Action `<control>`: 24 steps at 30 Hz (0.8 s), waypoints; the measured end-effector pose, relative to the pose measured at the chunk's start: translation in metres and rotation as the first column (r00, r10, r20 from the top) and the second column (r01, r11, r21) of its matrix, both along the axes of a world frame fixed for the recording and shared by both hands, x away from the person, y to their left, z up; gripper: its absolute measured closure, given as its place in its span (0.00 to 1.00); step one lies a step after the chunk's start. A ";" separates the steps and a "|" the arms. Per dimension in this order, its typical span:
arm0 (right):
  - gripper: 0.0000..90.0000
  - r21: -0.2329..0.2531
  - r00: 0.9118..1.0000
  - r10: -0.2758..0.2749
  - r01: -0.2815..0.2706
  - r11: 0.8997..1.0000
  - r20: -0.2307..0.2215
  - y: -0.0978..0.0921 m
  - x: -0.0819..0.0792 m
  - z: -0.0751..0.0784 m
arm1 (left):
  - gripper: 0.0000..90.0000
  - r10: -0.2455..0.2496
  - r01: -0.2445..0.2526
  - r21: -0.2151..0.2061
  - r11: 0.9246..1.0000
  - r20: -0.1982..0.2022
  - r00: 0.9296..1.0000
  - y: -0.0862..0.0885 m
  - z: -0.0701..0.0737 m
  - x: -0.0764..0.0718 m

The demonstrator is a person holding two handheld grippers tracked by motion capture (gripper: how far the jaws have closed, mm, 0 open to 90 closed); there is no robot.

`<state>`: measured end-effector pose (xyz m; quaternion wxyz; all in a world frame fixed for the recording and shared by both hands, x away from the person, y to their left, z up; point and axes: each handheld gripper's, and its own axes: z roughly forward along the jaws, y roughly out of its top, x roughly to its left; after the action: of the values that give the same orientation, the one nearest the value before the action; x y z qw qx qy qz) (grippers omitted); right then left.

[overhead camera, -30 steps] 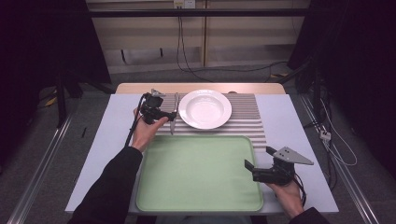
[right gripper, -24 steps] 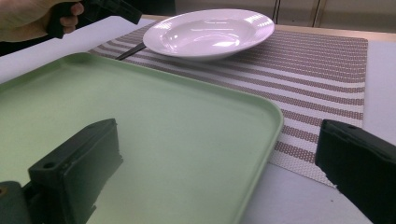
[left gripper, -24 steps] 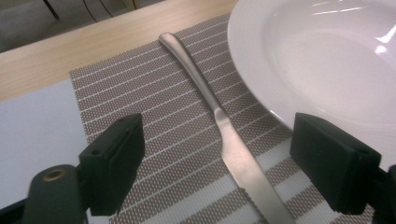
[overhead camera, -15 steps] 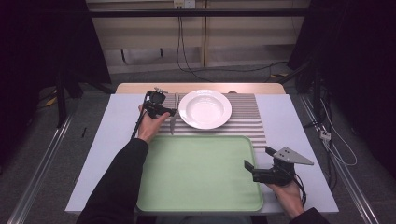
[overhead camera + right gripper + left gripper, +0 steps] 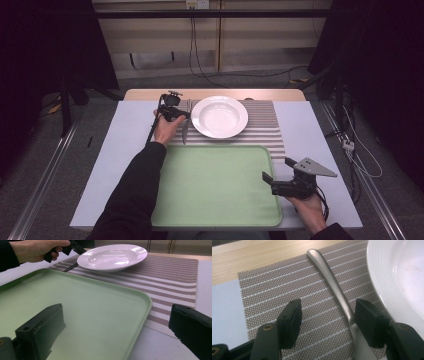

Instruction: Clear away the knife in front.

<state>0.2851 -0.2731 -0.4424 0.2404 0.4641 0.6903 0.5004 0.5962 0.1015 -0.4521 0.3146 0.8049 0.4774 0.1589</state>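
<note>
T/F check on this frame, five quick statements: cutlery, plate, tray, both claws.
1. The brushed-metal knife lies on the brown striped woven placemat. True.
2. The left claw is shut on the knife. False: its jaws stand open around the handle.
3. The round white ceramic plate sits on the pale green plastic tray. False: it sits on the placemat, beyond the tray.
4. The tray holds nothing. True.
5. The right claw grips the tray's rim. False: it is open at the tray's right edge.
</note>
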 end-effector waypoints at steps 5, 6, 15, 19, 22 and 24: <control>0.00 0.007 1.000 0.001 -0.001 1.000 -0.007 0.000 0.001 -0.001 | 0.50 0.032 -0.032 -0.039 0.999 -0.018 0.999 -0.001 0.000 0.004; 0.00 0.008 1.000 0.002 -0.002 1.000 -0.007 0.000 0.001 0.000 | 0.51 0.032 -0.032 -0.039 0.999 -0.018 0.999 -0.001 0.000 0.004; 0.00 0.007 1.000 0.002 -0.002 1.000 -0.005 0.000 0.000 0.000 | 0.57 0.021 -0.023 -0.042 0.999 -0.052 0.998 -0.006 -0.001 0.008; 0.00 0.007 1.000 -0.002 0.002 1.000 -0.003 0.000 0.000 0.000 | 0.63 0.032 -0.036 -0.062 0.997 -0.063 0.998 -0.009 -0.003 0.008; 0.00 0.007 1.000 -0.003 0.004 1.000 -0.002 -0.001 0.000 0.000 | 0.74 0.010 -0.013 -0.040 0.999 -0.072 0.997 -0.014 -0.001 0.008; 0.00 0.007 1.000 -0.004 0.004 1.000 -0.002 -0.001 0.000 0.000 | 0.77 0.009 -0.012 -0.042 0.999 -0.078 0.997 -0.015 -0.001 0.008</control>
<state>0.2853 -0.2739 -0.4426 0.2391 0.4669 0.6879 0.5016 0.6043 0.0868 -0.4532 0.3119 0.8011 0.4969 0.1189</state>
